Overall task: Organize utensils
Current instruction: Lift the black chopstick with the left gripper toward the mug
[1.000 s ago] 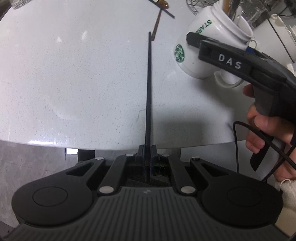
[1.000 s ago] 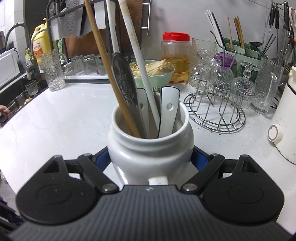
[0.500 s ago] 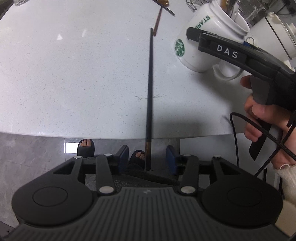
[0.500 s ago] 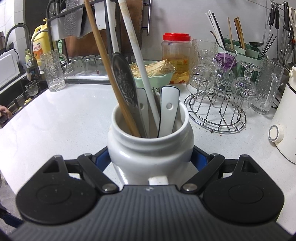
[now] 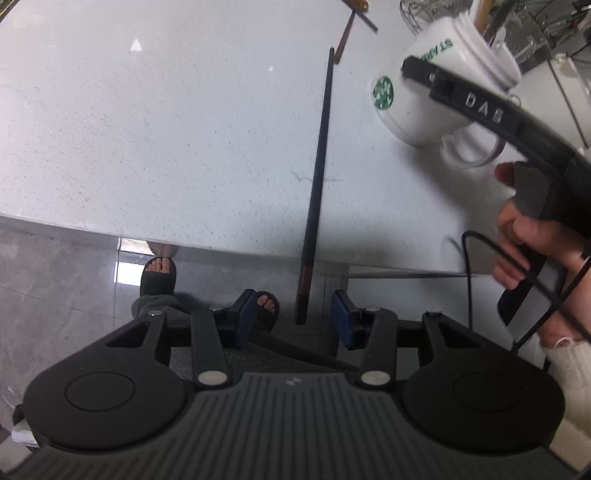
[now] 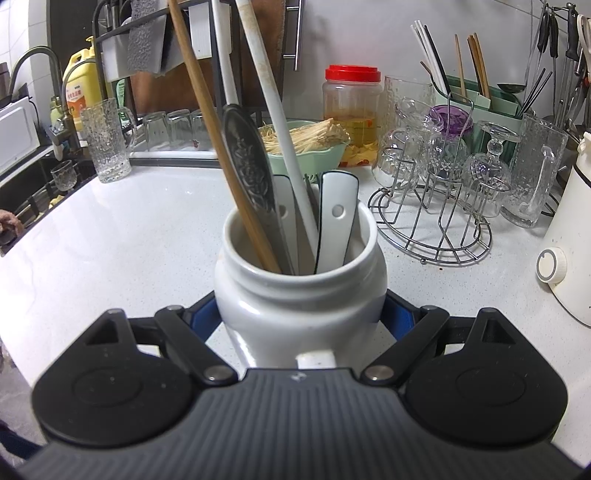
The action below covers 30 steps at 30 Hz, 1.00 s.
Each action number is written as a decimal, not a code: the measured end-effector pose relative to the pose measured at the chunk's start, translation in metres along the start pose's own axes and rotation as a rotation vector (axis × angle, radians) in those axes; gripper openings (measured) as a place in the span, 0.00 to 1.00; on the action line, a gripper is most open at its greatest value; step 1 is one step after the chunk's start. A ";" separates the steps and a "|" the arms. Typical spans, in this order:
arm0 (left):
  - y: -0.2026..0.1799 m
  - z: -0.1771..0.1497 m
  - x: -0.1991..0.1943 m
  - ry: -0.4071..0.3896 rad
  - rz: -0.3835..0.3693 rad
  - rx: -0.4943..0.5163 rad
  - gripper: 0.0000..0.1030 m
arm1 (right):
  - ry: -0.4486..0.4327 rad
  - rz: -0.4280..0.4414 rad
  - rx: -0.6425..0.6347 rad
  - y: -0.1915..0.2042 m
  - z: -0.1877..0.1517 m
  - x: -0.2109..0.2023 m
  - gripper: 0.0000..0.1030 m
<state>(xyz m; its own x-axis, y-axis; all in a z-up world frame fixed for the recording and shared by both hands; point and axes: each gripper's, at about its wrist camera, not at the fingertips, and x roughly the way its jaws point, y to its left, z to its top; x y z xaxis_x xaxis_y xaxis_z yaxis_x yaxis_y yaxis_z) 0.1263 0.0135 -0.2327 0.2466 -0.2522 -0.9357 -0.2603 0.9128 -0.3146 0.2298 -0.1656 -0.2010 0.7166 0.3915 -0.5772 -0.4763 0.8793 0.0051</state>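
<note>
A long dark chopstick (image 5: 319, 147) lies on the white counter (image 5: 147, 129), its near end hanging over the front edge. That end sits between the pads of my left gripper (image 5: 293, 310), which is open and does not touch it. My right gripper (image 6: 301, 314) is shut on a white Starbucks mug (image 6: 299, 295), which also shows at the upper right of the left wrist view, mug (image 5: 417, 107). The mug holds a wooden handle (image 6: 221, 147), an embossed metal handle (image 6: 247, 162) and white handles (image 6: 336, 225).
A brown chopstick (image 5: 345, 35) lies at the counter's far side. A wire glass rack (image 6: 436, 221), red-lidded jar (image 6: 351, 107), green bowl (image 6: 306, 151) and white appliance (image 6: 565, 258) stand behind the mug. The sink (image 6: 33, 184) is at left. A person's sandalled feet (image 5: 159, 273) stand below the counter edge.
My left gripper's jaws opened and let go of the dark chopstick, which now rests on the counter. The gripper drew back a little. The right gripper and the mug have not moved.
</note>
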 end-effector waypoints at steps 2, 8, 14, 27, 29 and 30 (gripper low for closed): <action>-0.002 -0.001 0.007 0.018 -0.002 0.013 0.48 | 0.000 0.000 0.001 0.000 0.000 0.000 0.88; -0.009 0.000 0.021 0.032 0.059 0.081 0.19 | -0.002 0.000 0.001 -0.001 0.000 0.000 0.88; -0.011 0.004 0.011 0.028 0.117 0.172 0.08 | -0.004 -0.013 0.021 0.001 -0.001 0.001 0.88; -0.010 0.036 -0.074 0.027 0.110 0.326 0.07 | -0.001 -0.058 0.042 0.009 0.000 0.004 0.88; -0.010 0.042 -0.086 0.033 0.113 0.354 0.07 | 0.001 -0.068 0.052 0.011 0.001 0.004 0.88; -0.011 0.045 -0.091 0.033 0.117 0.371 0.07 | 0.003 -0.072 0.056 0.011 0.002 0.005 0.88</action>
<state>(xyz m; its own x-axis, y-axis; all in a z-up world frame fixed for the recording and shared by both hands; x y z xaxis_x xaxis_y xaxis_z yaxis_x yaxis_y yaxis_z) 0.1485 0.0407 -0.1366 0.2035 -0.1440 -0.9684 0.0719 0.9886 -0.1319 0.2287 -0.1532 -0.2026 0.7465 0.3261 -0.5800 -0.3944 0.9189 0.0089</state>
